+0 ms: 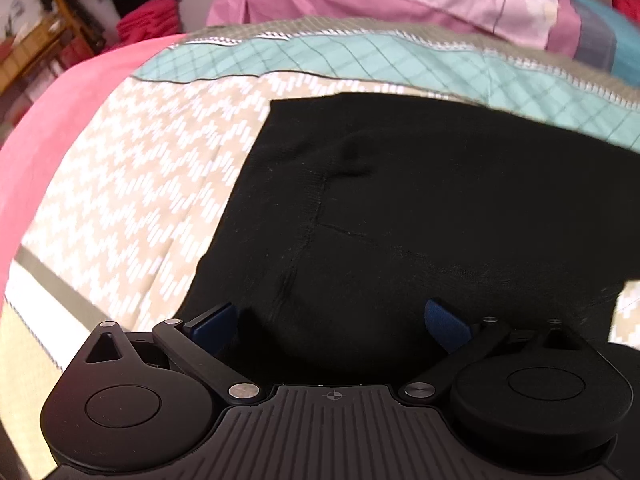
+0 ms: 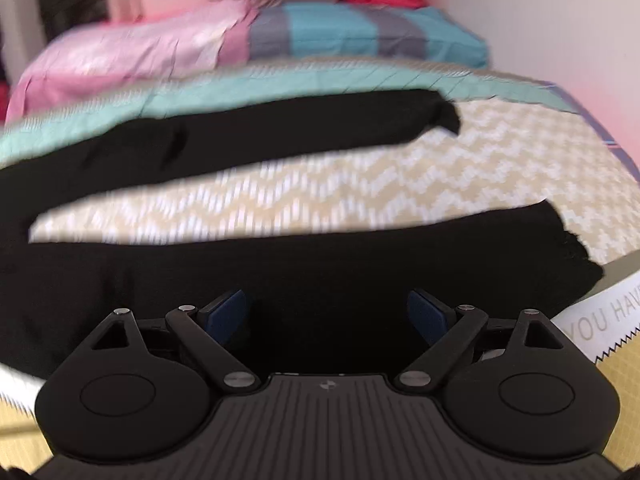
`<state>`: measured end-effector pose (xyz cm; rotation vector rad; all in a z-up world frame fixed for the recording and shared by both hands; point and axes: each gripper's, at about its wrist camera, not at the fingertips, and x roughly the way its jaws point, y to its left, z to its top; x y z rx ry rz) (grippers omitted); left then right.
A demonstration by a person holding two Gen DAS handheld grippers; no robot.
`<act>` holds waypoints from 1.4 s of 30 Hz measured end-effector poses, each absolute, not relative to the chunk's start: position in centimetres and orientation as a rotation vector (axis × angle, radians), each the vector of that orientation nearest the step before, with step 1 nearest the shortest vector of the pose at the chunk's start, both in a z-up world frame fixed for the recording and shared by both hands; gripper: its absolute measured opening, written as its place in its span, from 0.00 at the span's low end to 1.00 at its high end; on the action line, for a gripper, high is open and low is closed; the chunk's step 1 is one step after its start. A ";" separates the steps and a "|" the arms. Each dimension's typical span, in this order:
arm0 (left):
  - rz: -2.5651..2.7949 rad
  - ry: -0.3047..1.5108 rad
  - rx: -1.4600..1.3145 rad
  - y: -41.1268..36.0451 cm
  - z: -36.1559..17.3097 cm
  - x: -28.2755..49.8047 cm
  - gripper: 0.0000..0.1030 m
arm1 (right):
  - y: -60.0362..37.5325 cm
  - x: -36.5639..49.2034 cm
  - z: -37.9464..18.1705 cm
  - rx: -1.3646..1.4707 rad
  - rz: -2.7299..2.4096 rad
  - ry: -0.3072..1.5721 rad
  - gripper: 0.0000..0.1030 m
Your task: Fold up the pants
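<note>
Two words legible, "YOU HAVE", bedspread (image 2: 600, 320), black pants (image 2: 280, 272)

Black pants (image 2: 280, 264), knit fabric, lying flat on the bed. Two legs spread apart in a V: far leg (image 2: 260, 128) and near leg (image 2: 320, 248) both extend to the right, cuffs well apart. Waist end at the left, with a visible centre seam (image 1: 316, 216).

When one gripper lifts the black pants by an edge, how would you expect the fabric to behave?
The black pants will probably hang limp: they lie flat on the bedspread with soft creases. They look like a thin knit, so likely light. The loose leg end may trail or drag.
</note>
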<state>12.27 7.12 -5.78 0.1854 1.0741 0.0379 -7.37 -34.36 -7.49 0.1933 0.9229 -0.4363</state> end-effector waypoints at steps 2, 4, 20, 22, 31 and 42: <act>0.030 1.084 0.171 7.5 -6.0 11.9 1.00 | -35.3 -8.3 -7.8 0.205 -0.456 0.909 0.88; 0.035 1.101 0.184 7.8 -6.4 11.8 1.00 | -37.0 -9.4 -6.9 0.314 -0.556 0.876 0.85; 0.059 1.117 0.220 9.5 -7.0 9.5 1.00 | -42.9 -12.0 -7.7 0.478 -0.920 0.751 0.47; 0.067 1.124 0.202 9.9 -6.8 9.5 1.00 | -42.9 -12.6 -7.0 0.478 -1.015 0.745 0.48; 0.052 1.072 0.138 8.9 -4.4 8.3 1.00 | -31.5 -8.3 -5.3 0.231 -0.538 0.751 0.66; 0.049 1.129 0.306 5.5 -7.2 8.0 1.00 | -21.3 -3.2 -6.8 0.042 -0.061 0.884 0.66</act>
